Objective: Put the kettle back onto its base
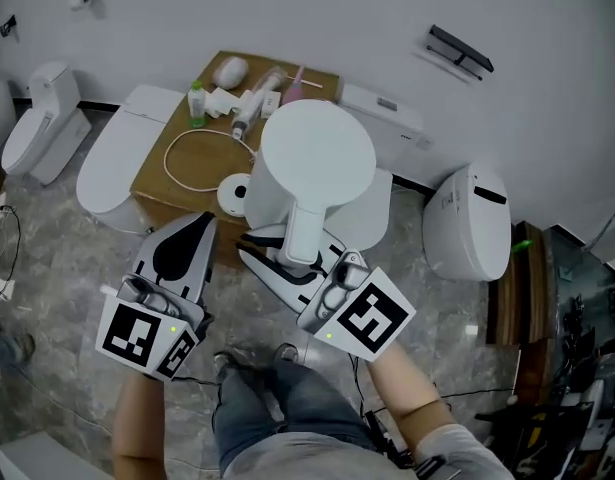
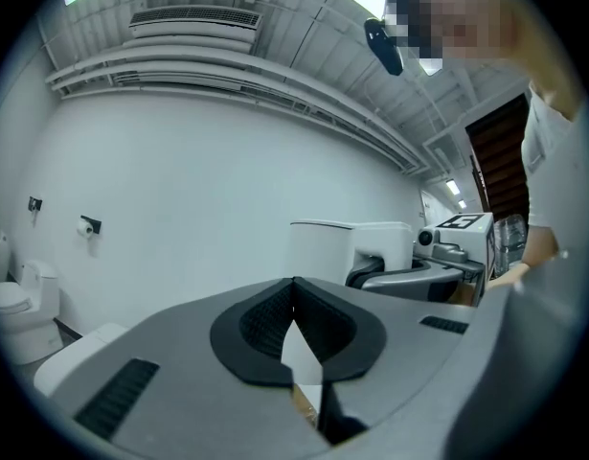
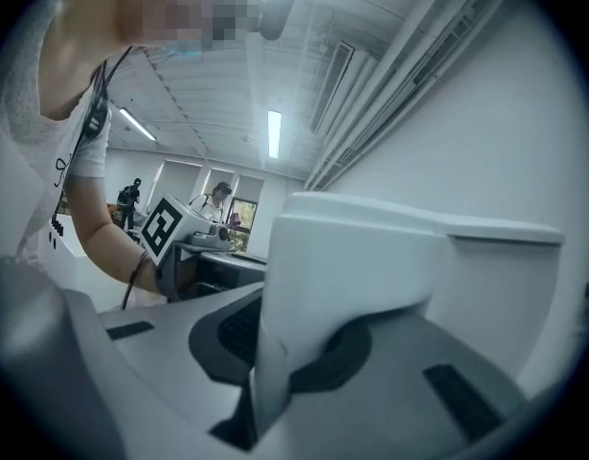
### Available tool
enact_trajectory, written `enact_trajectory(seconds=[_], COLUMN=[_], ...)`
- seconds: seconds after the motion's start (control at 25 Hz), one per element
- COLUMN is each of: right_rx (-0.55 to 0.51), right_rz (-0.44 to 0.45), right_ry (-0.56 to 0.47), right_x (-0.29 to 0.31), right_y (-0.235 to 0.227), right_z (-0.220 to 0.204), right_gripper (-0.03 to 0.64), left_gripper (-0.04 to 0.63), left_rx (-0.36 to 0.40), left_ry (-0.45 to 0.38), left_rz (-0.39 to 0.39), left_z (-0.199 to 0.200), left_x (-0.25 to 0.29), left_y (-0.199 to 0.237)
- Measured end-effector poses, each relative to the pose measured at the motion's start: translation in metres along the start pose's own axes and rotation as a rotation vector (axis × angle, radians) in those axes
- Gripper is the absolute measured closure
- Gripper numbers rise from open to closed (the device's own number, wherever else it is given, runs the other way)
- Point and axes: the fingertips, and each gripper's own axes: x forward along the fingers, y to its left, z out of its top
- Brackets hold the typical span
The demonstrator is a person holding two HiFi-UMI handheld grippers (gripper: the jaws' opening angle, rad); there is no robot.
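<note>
**White kettle in the grip, base not yet reached**

White kettle [image 1: 317,158] hangs from the right gripper [image 1: 297,258], whose jaws are clamped on its handle. From the head view I judge it is held up beside the base [image 1: 231,194], covering that disc's right edge. The left gripper [image 1: 192,233] has its jaws together on nothing and sits near the base's front left.

Hazards:
- Off-centre seating. The kettle body hides part of the base from me, so I may lower it onto the rim and it would sit tilted.
- Swing. A grip on the handle alone lets the body tip if I move quickly.
- Cord [image 1: 172,163]. It loops across the wooden counter [image 1: 157,190] left of the base, and catching it would drag the base.

A green bottle [image 1: 196,105] and small white clutter stand at the far edge, well clear. A toilet [image 1: 42,118] stands off to the left.
</note>
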Motion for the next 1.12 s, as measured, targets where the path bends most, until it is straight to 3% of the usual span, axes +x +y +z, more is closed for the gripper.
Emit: enact_trajectory(seconds=[0.32,0.64,1.12], right_rx=[0.049,0.020,0.040], right_rz=[-0.071,-0.158,-0.183], right_ry=[0.034,0.073,0.133], right_x=[0.058,0.118,0.170], right_y=[-0.032,-0.038,-0.069], right_z=[-0.051,-0.110,-0.207], right_gripper=[0.583,0.583,0.581], left_gripper=[0.586,0.586,0.586], left_rx=[-0.010,-0.013,-0.055], left_ry=[0.039,0.057,0.043], left_rz=[-0.072,-0.162,-0.167], left_z=[-0.037,-0.092,-0.164], left_x=[0.026,0.027,0.031], left_y=[0.053,0.104,0.145])
